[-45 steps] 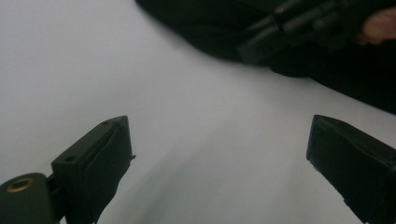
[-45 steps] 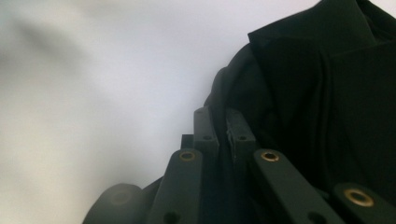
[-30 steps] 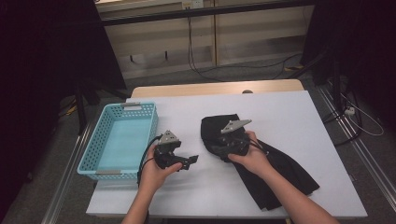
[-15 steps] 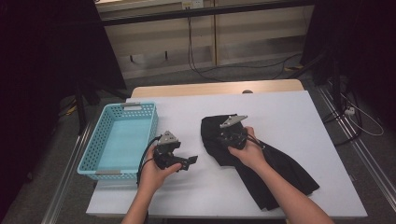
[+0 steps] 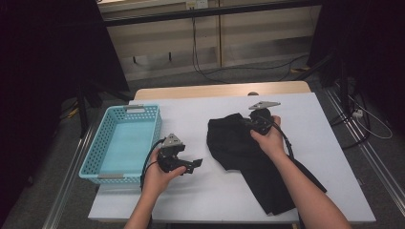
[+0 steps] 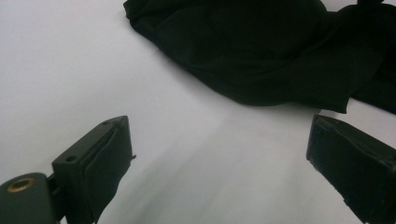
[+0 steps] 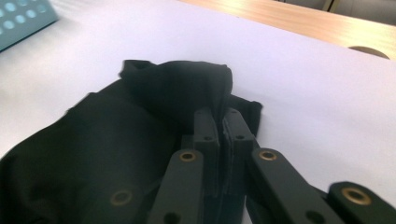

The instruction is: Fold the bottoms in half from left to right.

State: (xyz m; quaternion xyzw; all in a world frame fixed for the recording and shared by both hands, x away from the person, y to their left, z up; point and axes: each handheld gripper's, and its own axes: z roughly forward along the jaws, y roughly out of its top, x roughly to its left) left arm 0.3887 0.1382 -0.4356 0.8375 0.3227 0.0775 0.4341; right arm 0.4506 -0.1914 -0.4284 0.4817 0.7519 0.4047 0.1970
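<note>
Black cloth (image 5: 248, 157) lies crumpled on the white worktop (image 5: 191, 200), spreading from the middle of the surface toward five o'clock in the high view, where a long strip of it runs under the person's right forearm to the near edge. Its bunched upper end sits at about one o'clock from the worktop's centre, and there the right hand-held gripper (image 5: 249, 123) is clenched on a fold of it: in the right gripper view the two black jaws stand pressed together with a pinch of dark fabric (image 7: 187, 93) rising between and beyond the right hand-held gripper (image 7: 223, 122) tips. Those jaws have just been closing, with the cloth between them. The left hand-held gripper (image 5: 197, 163) is held low over bare worktop at about eight o'clock from the cloth, well apart from it, its jaws spread wide and grasping nothing; the left gripper view shows the two pads (image 6: 102, 158) far apart with white surface between them and the rounded edge of the cloth (image 6: 261, 51) lying ahead at twelve o'clock, not touching either pad. A light blue perforated basket (image 5: 102, 162) stands at the worktop's nine o'clock side, just beside the left hand (image 5: 160, 176), and a corner of the basket (image 7: 23, 21) appears at ten o'clock in the right gripper view.
</note>
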